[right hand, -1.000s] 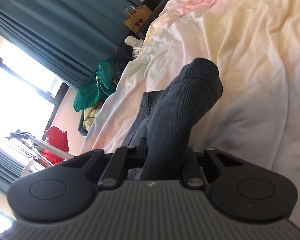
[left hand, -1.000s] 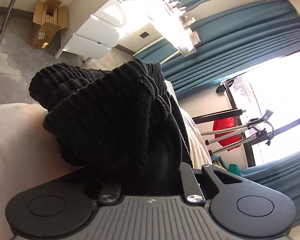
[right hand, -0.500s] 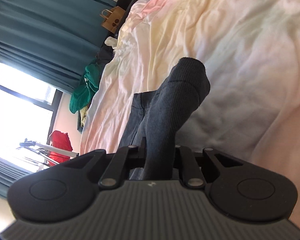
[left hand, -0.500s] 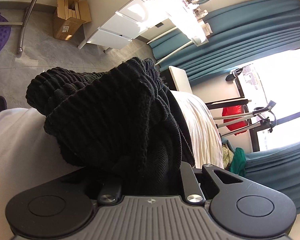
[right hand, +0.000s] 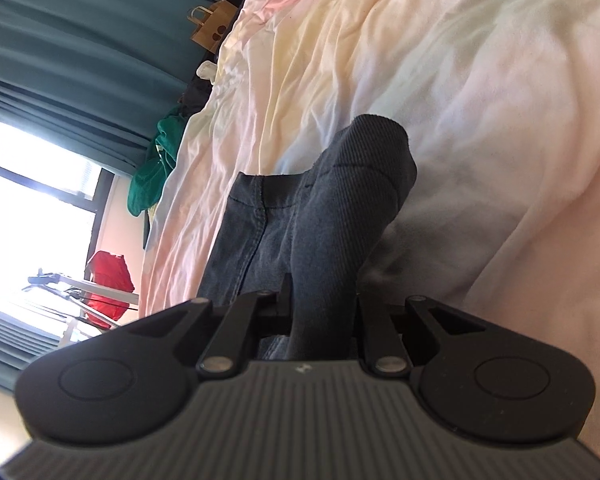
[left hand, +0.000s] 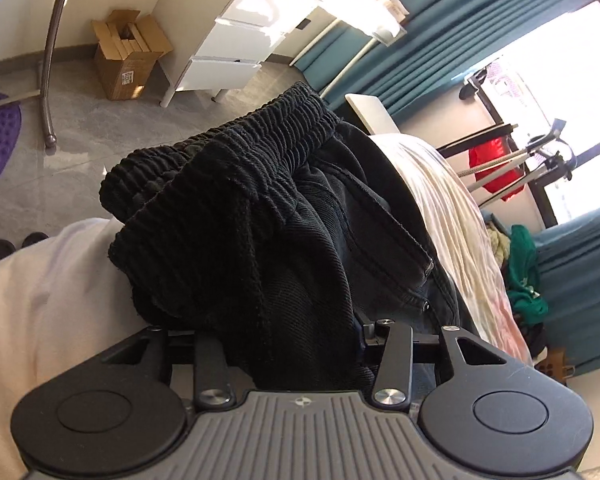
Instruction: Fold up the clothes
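Between the jaws of the left hand-held gripper (left hand: 296, 344), a thick bunch of the black ribbed-waistband denim trousers (left hand: 260, 216) is clamped, the elastic waistband bulging up toward 12 o'clock and hiding the fingertips. Beneath it at 8 o'clock lies the pale pink-and-cream rumpled bed sheet (left hand: 40, 300), which also runs along at 3 o'clock. Farther out at 10 o'clock stands an open brown cardboard box (left hand: 126, 58) on the grey floor, with white drawers (left hand: 230, 52) at 12 o'clock and teal curtains (left hand: 440, 16) at 1 o'clock.

Inside the right hand-held gripper (right hand: 320, 312), a narrower fold of the same garment is pinched, its ribbed hem end standing up toward 12 o'clock, while a flat denim part lies on the sheet at 11 o'clock. Beyond, a green cloth heap (right hand: 152, 168) sits at 10 o'clock beside the bed, and a brown paper bag (right hand: 212, 26) at 11 o'clock.
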Tool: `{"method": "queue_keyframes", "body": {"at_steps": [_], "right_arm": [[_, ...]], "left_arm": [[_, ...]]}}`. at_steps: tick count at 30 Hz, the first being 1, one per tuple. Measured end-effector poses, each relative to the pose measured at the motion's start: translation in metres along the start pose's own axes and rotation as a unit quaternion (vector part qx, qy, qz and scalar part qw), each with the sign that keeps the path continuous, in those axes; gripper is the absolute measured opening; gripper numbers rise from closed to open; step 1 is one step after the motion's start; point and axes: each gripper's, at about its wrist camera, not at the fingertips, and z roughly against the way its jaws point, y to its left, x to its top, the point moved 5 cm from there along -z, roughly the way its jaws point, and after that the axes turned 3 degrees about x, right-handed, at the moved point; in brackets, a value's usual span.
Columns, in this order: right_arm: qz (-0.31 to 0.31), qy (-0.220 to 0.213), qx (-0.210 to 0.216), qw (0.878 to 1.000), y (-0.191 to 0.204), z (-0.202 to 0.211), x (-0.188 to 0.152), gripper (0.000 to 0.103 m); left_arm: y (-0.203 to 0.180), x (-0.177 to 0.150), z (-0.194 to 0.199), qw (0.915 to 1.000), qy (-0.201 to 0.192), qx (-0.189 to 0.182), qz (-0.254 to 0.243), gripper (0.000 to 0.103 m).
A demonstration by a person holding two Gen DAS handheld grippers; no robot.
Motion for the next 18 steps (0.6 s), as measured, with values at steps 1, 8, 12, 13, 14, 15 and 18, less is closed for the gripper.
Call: {"method": "queue_keyframes", "body": {"at_steps": [1, 8, 12, 13, 14, 15, 18], "right_arm": [[0.0, 0.001, 0.0, 1.0, -0.001, -0.001, 0.0, 0.015], [0.009, 0.001, 0.0, 1.0, 0.0, -0.002, 0.0, 0.015], [0.007, 0.002, 0.003, 1.0, -0.001, -0.003, 0.0, 0.015], [0.007, 0.002, 0.004, 1.0, -0.001, -0.003, 0.0, 0.015], [0.008, 0.003, 0.004, 1.0, -0.001, -0.003, 0.001, 0.015], [0.009, 0.003, 0.005, 1.0, -0.001, -0.003, 0.001, 0.015], [0.013, 0.004, 0.005, 1.0, 0.0, -0.003, 0.001, 0.015]], "left_arm": [[-0.002, -0.002, 0.005, 0.9999, 0.001, 0.002, -0.01, 0.046], [-0.011, -0.021, 0.027, 0.9975, 0.031, 0.035, -0.054, 0.048], [0.021, -0.021, 0.016, 0.997, 0.07, 0.02, 0.026, 0.074], [0.029, -0.021, 0.013, 0.9958, 0.078, 0.016, 0.046, 0.094], [0.04, -0.019, 0.013, 0.9955, 0.069, 0.009, 0.064, 0.094], [0.05, -0.016, 0.012, 0.9947, 0.06, 0.001, 0.084, 0.094], [0.072, -0.007, 0.016, 0.9869, 0.034, -0.044, 0.151, 0.094]]}}
